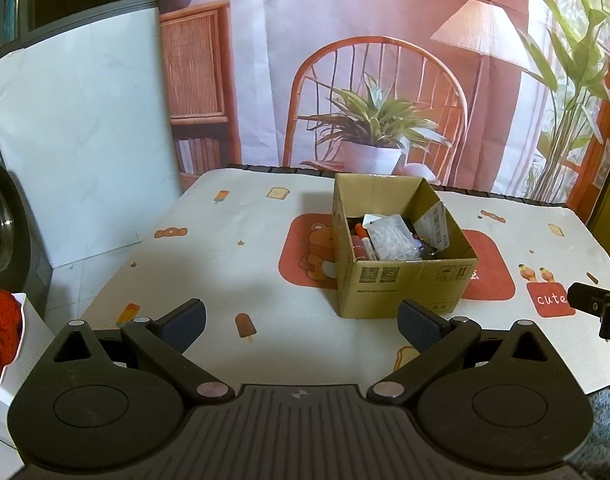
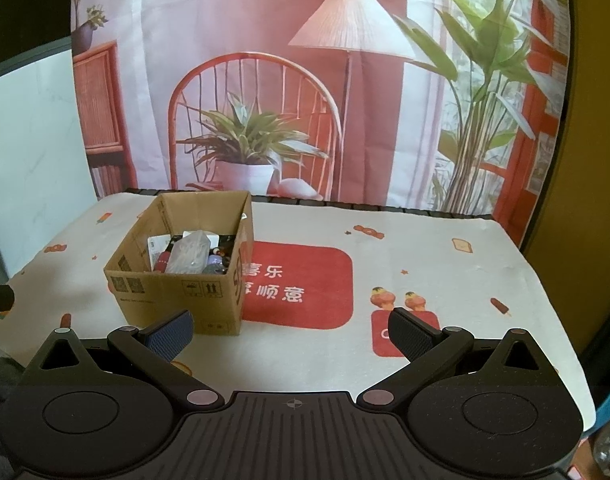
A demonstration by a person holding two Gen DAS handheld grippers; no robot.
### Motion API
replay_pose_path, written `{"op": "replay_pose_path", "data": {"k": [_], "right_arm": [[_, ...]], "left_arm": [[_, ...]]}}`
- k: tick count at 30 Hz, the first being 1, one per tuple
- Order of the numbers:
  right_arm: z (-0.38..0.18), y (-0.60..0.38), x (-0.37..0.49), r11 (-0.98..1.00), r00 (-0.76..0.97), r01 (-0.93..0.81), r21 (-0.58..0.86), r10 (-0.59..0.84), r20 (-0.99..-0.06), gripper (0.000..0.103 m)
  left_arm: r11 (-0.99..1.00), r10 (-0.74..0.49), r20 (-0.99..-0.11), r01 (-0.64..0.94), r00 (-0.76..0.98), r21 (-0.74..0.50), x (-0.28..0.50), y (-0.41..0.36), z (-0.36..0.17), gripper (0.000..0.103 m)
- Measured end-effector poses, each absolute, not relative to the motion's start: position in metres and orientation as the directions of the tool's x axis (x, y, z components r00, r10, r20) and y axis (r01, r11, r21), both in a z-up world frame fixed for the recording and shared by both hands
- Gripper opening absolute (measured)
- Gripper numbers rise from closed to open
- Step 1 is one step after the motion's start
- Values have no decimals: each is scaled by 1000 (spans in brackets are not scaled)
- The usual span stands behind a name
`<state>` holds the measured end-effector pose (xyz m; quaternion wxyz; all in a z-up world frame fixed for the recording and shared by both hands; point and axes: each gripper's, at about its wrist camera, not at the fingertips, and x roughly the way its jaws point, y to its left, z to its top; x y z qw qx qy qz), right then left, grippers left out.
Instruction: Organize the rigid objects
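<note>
The cardboard box (image 1: 401, 276) stood open-topped on the bench (image 1: 225, 272), a little behind its middle, its right side over a red square patch (image 2: 305, 284) printed on the cloth. Inside it lay a jumble of small rigid things: a clear plastic case (image 1: 389, 236) on top, a red-capped tube (image 1: 359, 246) along the left wall, and a white packet (image 1: 435, 220) leaning in the right corner. The rest of the pile was too small to make out.

The left claw (image 1: 301, 324) hung over the near edge of the bench, in front of the box and slightly left of it, jaws spread wide and holding nothing. The right claw (image 2: 291, 332) hung near the front edge too, to the right of the box, likewise spread wide and empty. A printed backdrop (image 2: 265, 80) of a chair, lamp and plants hung behind the bench.
</note>
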<state>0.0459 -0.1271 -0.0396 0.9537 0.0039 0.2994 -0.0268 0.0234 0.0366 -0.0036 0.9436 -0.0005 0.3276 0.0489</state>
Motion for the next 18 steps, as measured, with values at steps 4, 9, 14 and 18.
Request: {"op": "replay_pose_path", "data": {"k": [4,9,14,18], "right_arm": [[-40,-127,46,999,819,52,-9,-47,-572,103],[-41,-127,47,999,817,52,-6,-46,-574,103],[-40,-127,46,999,817,53,-5,-47,-574,103],[-41,-127,47,999,817,52,-5,-45,-574,103]], "left_arm": [[995,91,-620,-91,779,32,24,37,-4,103],[995,89,-620,-90,780,28,24,38,-3,103],[996,84,-616,-86,783,27,23,37,-4,103],[996,85,-615,-87,784,27,22,38,-4,103]]}}
